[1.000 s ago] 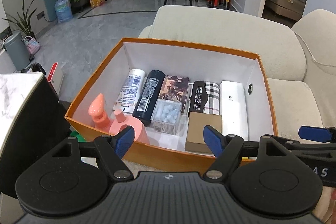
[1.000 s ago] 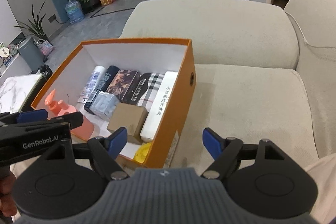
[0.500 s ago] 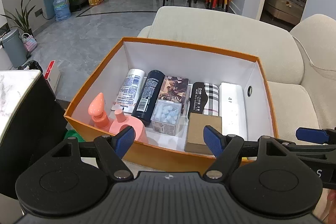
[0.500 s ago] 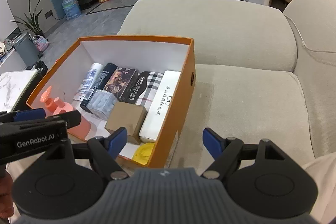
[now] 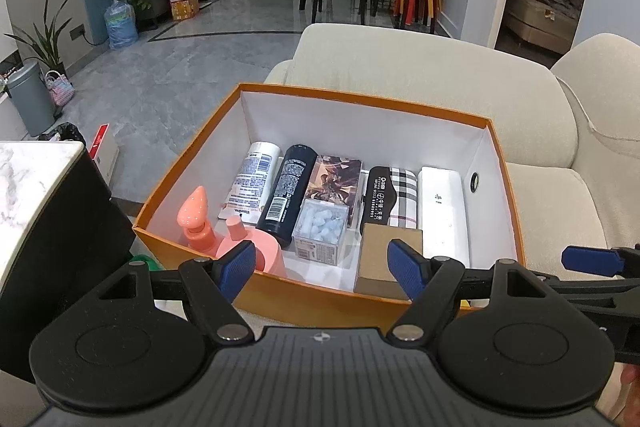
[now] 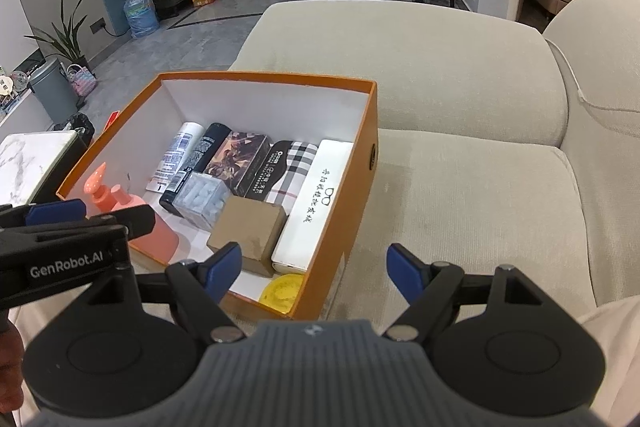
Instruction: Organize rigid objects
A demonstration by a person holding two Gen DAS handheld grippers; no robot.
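I have both tongs hovering over the near edge of the orange box [image 5: 408, 109], which sits on the beige sofa [image 6: 472, 195]. My left tongs [image 5: 322, 265] are spread wide with nothing between the blue pads, and my right tongs [image 6: 314, 269] are just as wide and grip nothing; their left pad hangs above the box's near right corner and the right pad above bare sofa cushion.

Inside the box, along the far wall from left to right, lie a white tube [image 5: 250, 185], a black can [image 5: 286, 195], a printed card box [image 5: 334, 179], a plaid glasses case [image 5: 390, 197] and a long white case [image 5: 442, 211], all side by side and touching or nearly so. The white case lies against the right wall. In front of them, a clear box of pale pellets [image 5: 320, 233] stands just before the card box, and a brown cardboard box [image 6: 250, 233] sits beside it, before the plaid case. In the near left corner stands a pink pump bottle [image 5: 198, 221], touching a second pink bottle [image 5: 250, 251] to its right. In the right wrist view a yellow lid [image 6: 282, 291] lies in the near right corner, just in front of the white case. A marble-topped cabinet [image 5: 28, 183] stands left of the box
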